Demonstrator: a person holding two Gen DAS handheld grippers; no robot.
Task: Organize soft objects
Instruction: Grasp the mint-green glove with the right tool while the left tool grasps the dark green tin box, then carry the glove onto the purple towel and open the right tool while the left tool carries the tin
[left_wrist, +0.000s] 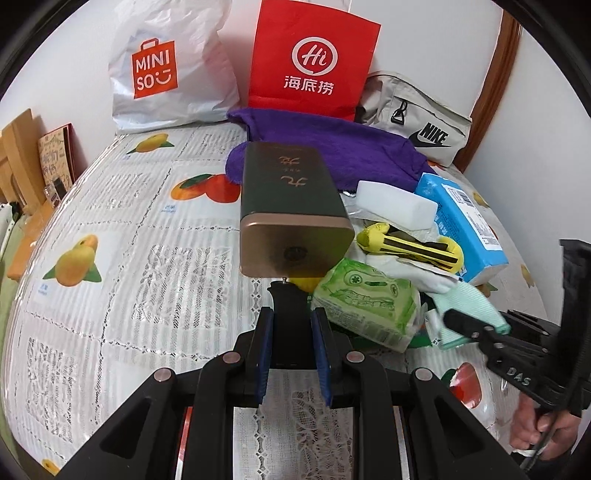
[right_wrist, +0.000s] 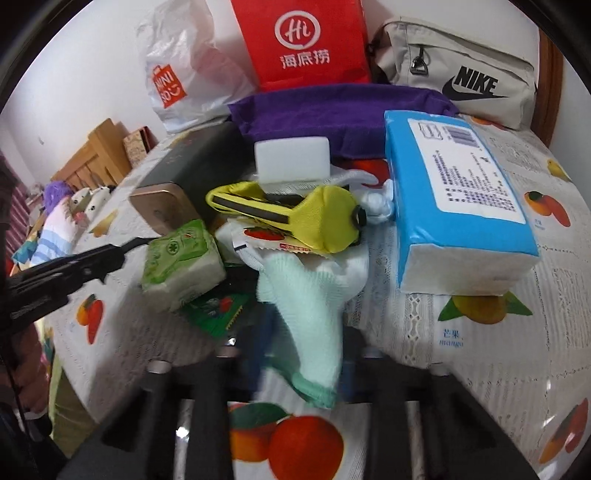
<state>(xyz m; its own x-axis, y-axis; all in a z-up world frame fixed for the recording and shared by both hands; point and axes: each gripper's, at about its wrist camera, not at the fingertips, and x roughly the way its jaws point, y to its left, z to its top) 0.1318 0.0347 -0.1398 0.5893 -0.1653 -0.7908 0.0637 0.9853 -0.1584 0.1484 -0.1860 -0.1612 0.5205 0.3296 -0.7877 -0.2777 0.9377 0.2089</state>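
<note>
Blurred black fingers of the right claw (right_wrist: 306, 354) fill the bottom of the right wrist view. They are drawn in on the lower end of a mint-green cloth (right_wrist: 306, 317), which hides the pads. The cloth's long axis runs from the pile at centre down toward the camera, hemmed end lowest.

In the left wrist view the left claw (left_wrist: 293, 321) is narrow, with a black part I cannot identify between its blue pads (left_wrist: 266, 354). Above it lies a dark tin (left_wrist: 291, 206) with its gold end toward the lens.

Right of the tin is a heap: a green tissue pack (left_wrist: 364, 302), a yellow-and-black pouch (left_wrist: 410, 247), a white block (left_wrist: 395, 206) and a blue tissue pack (left_wrist: 461, 221). They overlap, so what is underneath is hard to make out. The person's hand (left_wrist: 539, 428) is cut off at lower right.

All of this rests on a tabletop (left_wrist: 129, 277) under a lace cover printed with fruit. Along the white wall behind stand a MINISO bag (left_wrist: 170, 70), a red paper bag (left_wrist: 314, 59) and a beige Nike bag (left_wrist: 417, 122). A purple towel (left_wrist: 332, 147) lies in front of them.
</note>
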